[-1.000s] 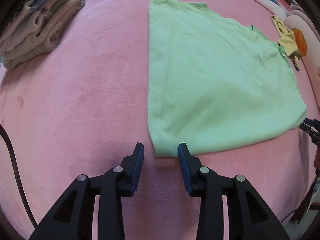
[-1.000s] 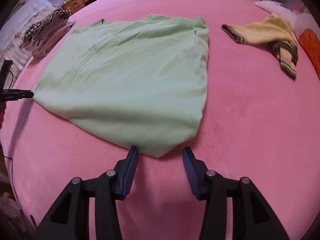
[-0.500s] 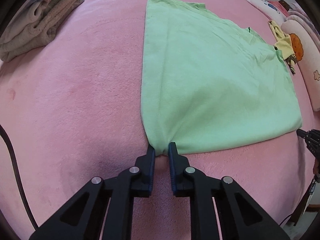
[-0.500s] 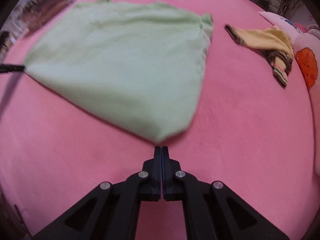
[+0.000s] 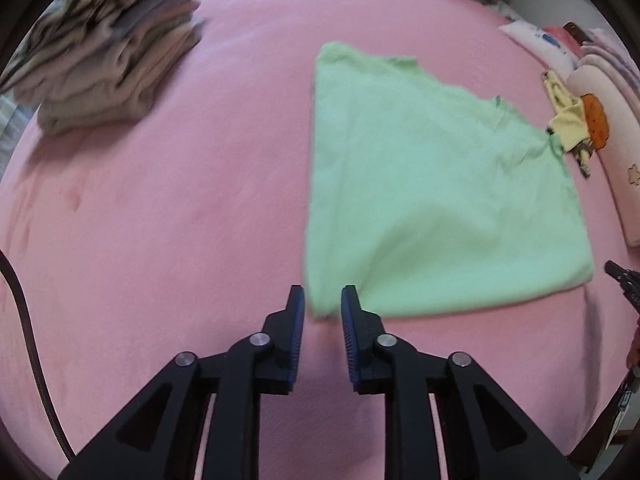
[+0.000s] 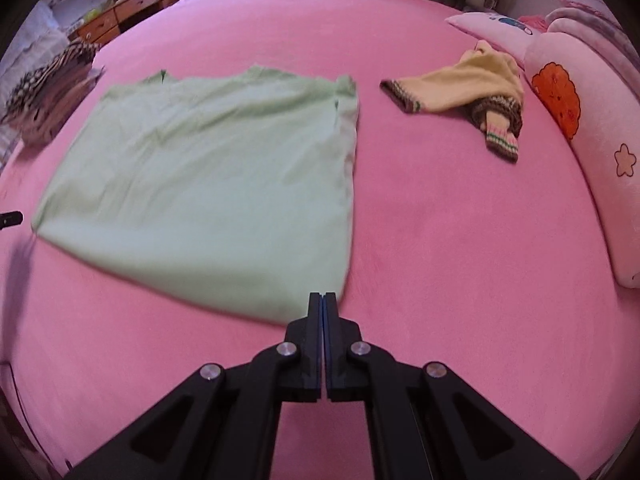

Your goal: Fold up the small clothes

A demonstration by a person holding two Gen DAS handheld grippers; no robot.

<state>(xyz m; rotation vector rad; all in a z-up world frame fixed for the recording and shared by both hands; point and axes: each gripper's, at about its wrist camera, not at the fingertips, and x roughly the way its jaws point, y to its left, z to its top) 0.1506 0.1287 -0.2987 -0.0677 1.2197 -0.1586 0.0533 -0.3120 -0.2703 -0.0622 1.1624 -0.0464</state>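
Bare pink bedspread [image 6: 460, 220] between garments

The left gripper [image 5: 322, 295] sits low over the bed with its jaws apart, a narrow gap between the blue-padded fingers [image 5: 297, 320], tips at a cloth corner. The right gripper [image 6: 322, 300] points forward and slightly down, its fingers pressed flat together with no visible gap, tips at the cloth's near corner.

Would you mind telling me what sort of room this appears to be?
Most likely a bedroom: the work surface looks like a bed under a pink plush cover, pink pillows line its right side, and a wooden chest of drawers stands beyond it.
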